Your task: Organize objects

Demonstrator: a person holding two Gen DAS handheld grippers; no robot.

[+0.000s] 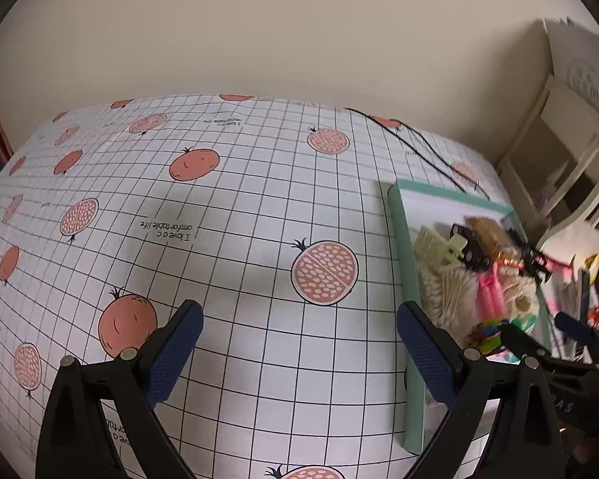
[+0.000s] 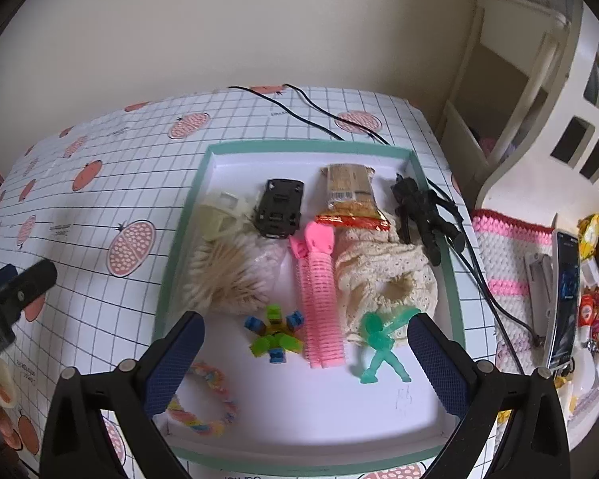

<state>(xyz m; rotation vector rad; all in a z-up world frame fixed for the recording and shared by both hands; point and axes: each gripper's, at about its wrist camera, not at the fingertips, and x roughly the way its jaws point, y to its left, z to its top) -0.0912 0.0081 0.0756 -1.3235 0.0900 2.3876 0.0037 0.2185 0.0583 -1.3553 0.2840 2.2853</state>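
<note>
Left tool (image 1: 299,355): jaws spread wide, nothing held, seen over the gridded fruit-print cloth of the table (image 1: 227,199). The tray (image 1: 413,359) lies at the right of that frame, its green wall just beside the right-hand finger.

Right tool (image 2: 305,359): jaws spread wide, nothing between them, seen above the near part of the tray (image 2: 299,145), which fills the centre of the right wrist frame.

Tray contents noted:
- pink hair roller (image 2: 321,295), centre, lying lengthwise
- green figure (image 2: 381,349), lower right, beside the roller
- block toy (image 2: 275,333), left of the roller
- braided bracelet (image 2: 203,401), lower left corner
- cotton swabs (image 2: 227,275), left
- black toy car (image 2: 279,207) and snack packet (image 2: 351,195), upper part
- black figure (image 2: 421,209), upper right, over the tray wall
- cream lace cloth (image 2: 383,275), right of the roller

A black cable (image 2: 331,125) crosses the table behind the tray.
</note>
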